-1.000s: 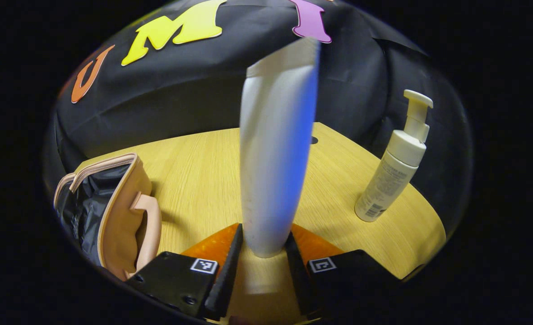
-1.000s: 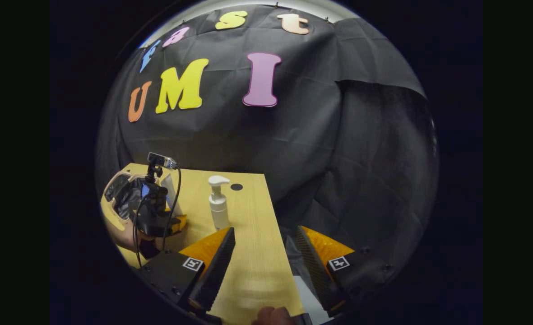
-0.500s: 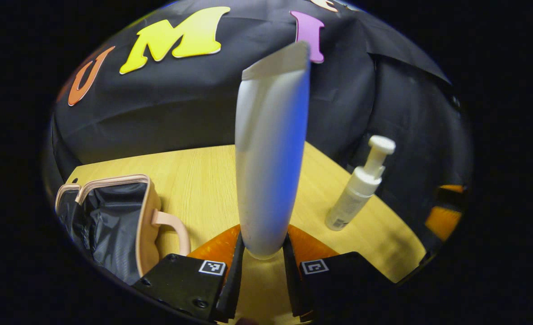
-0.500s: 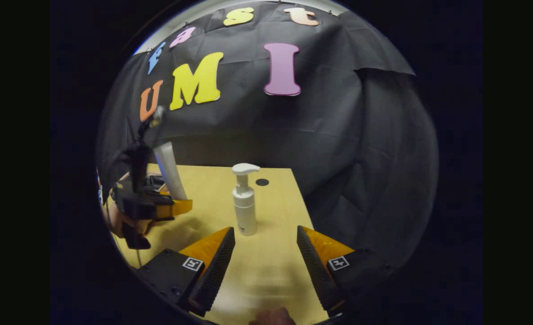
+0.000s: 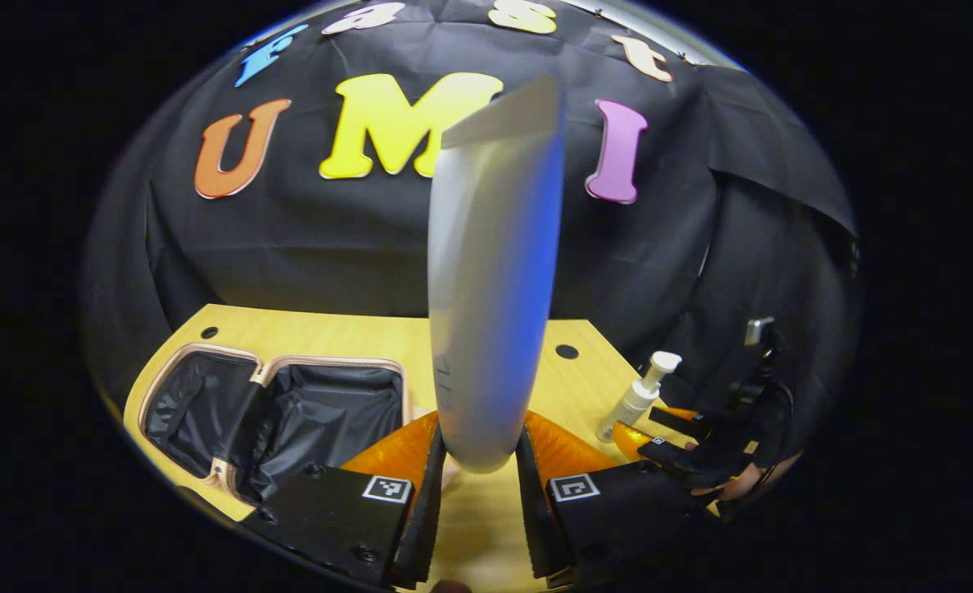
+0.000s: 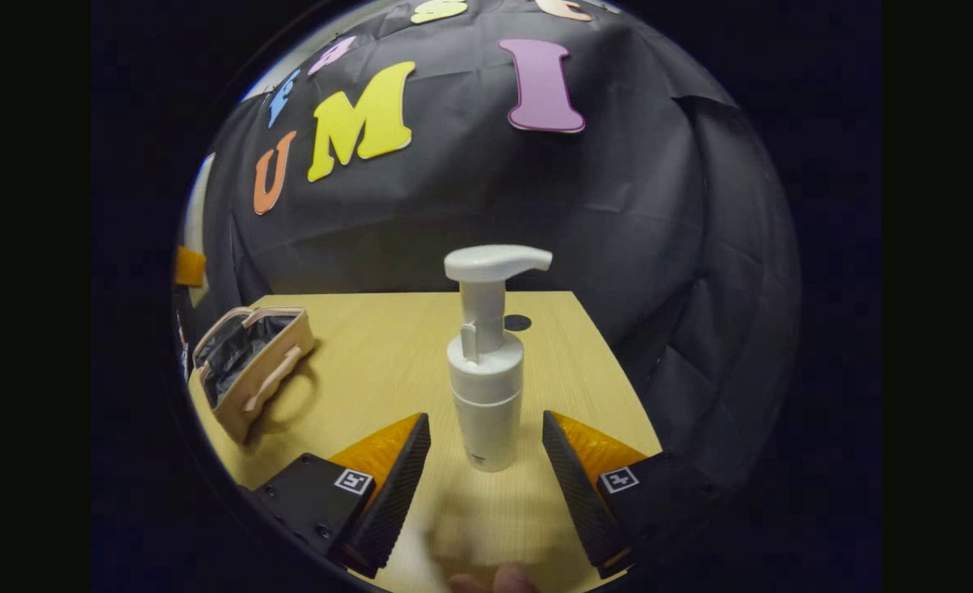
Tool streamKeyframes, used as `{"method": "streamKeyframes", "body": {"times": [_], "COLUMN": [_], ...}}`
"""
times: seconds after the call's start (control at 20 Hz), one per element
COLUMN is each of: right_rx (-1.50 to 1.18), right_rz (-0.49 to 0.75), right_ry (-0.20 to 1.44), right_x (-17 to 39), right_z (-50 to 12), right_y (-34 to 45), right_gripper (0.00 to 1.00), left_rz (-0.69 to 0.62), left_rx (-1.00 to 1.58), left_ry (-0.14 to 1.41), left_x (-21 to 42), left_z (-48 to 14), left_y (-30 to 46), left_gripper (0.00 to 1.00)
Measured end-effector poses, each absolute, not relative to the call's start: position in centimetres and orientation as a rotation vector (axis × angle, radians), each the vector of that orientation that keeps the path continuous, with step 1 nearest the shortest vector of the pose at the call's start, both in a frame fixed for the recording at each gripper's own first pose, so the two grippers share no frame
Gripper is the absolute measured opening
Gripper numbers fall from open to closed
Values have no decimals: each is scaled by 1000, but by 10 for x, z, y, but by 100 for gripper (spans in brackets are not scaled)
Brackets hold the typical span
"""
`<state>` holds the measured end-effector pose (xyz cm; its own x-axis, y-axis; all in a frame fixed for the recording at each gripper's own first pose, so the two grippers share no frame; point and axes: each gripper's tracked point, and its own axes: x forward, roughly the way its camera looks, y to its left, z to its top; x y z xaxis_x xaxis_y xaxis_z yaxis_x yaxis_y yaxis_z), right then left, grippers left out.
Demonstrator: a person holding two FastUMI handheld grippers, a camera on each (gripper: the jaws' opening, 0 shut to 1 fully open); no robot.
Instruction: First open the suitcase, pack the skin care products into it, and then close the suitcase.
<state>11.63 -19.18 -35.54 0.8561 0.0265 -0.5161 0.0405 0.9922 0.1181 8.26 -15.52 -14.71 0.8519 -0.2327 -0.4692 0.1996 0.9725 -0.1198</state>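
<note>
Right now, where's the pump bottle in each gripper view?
Left gripper view: pump bottle is small, lower right, upright on the table, just ahead of the right gripper.
Right gripper view: centre, upright, between that gripper's open fingers.
Shared landmark: the open suitcase, left in both.

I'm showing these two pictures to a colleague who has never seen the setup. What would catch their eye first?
In the left gripper view, a tall white tube stands upright, clamped at its base in the left gripper, above the wooden table. To its left lies the open suitcase with its dark lining showing. In the right gripper view, a white pump bottle stands on the table between the open jaws of the right gripper, untouched.
</note>
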Motion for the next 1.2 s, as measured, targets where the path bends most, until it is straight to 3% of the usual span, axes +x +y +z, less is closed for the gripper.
{"method": "streamKeyframes", "body": {"times": [0.15, 0.3, 0.5, 0.55, 0.7, 0.9, 1.2], "right_rx": [113, 108, 90, 86, 76, 126, 173], "right_rz": [-16, -24, -37, -37, -42, -12, 169], "right_ry": [549, 576, 574, 578, 614, 623, 585], "right_x": [131, 140, 145, 145, 141, 119, 67], "right_z": [-369, -388, -388, -390, -389, -346, -234], "right_y": [-190, -186, -191, -190, -192, -171, -85], "right_gripper": [79, 64, 60, 52, 49, 43, 44], "left_rz": [-157, -73, 1, 12, 15, -27, -122], "left_rx": [-52, -65, -72, -76, -85, -107, -164], "left_ry": [483, 506, 535, 545, 583, 648, 744], "left_x": [80, 66, 49, 47, 40, 47, 62], "left_z": [-137, -134, -141, -144, -154, -185, -240], "left_y": [-120, -85, -59, -51, -32, -8, 14], "left_gripper": [47, 47, 47, 46, 46, 47, 46]}}
